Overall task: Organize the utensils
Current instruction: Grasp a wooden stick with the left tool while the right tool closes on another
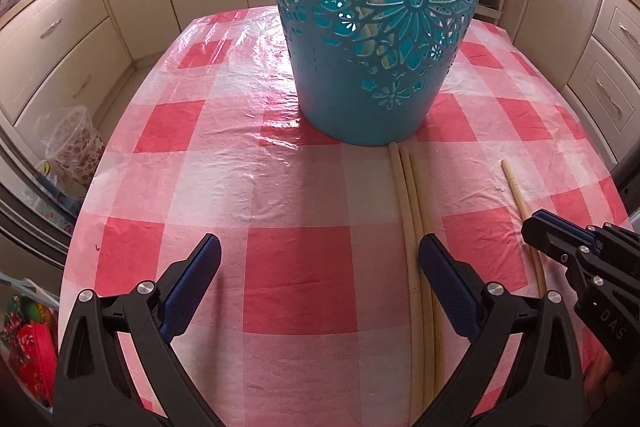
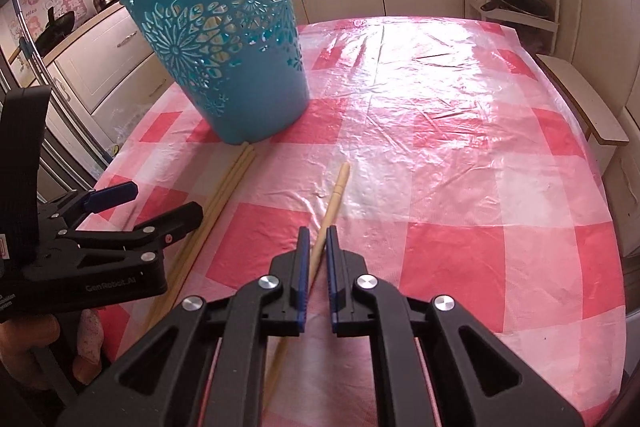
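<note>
R gripper straddles lone stick on table, jaws near-shut, contact unclear. L gripper wide apart by stick bundle. I squeeze firm, lift level, tip into basket.

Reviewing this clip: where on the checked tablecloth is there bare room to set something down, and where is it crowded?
Free: the wide stretch right of the single chopstick out to the table edge, and the cloth left of the chopstick bundle, before the open left claw. Crowded: the strip from the blue basket down past the bundle to the right claw around the single stick.
</note>
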